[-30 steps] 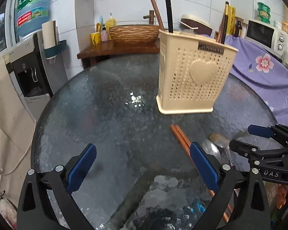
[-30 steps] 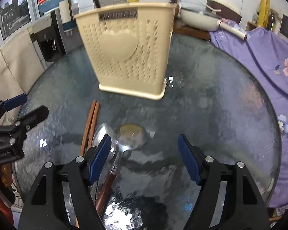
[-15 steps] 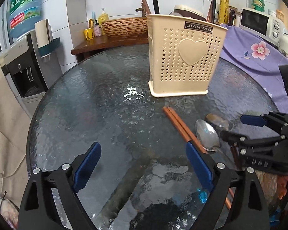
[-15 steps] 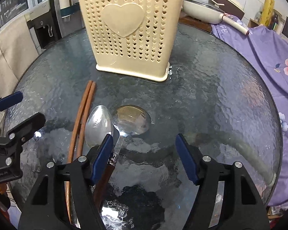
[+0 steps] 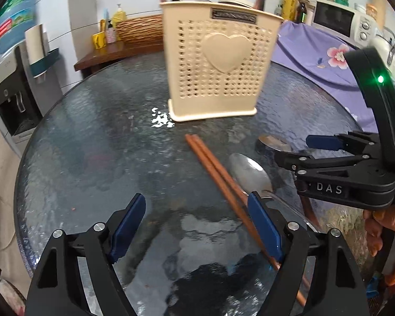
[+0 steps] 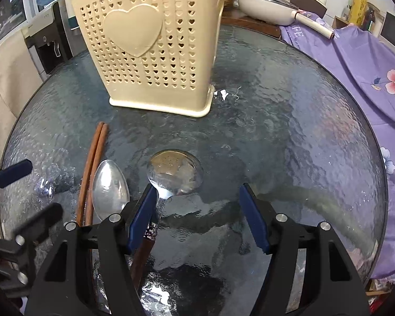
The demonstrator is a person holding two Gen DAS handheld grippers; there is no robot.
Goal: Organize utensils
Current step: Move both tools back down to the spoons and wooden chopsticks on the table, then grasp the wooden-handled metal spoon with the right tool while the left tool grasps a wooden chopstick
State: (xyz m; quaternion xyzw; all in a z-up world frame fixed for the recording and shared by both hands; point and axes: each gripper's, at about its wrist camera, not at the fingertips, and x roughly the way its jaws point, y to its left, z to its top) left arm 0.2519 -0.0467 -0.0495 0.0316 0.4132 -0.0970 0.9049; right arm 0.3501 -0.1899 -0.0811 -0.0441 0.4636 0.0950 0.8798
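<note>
The left gripper is being closed over bare glass table; the right gripper is held spread, nothing pinched.

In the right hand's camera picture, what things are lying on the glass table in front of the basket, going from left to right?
Chopsticks → plain metal spoon → round ladle-like spoon. They lie side by side on the glass table, in front of the cream basket.

We see a cream utensil holder patterned with small heart-shaped holes around one large raised heart, reddish-brown chopsticks, two silver spoons, a dark rippled glass table, and a purple cloth with pink flowers.
</note>
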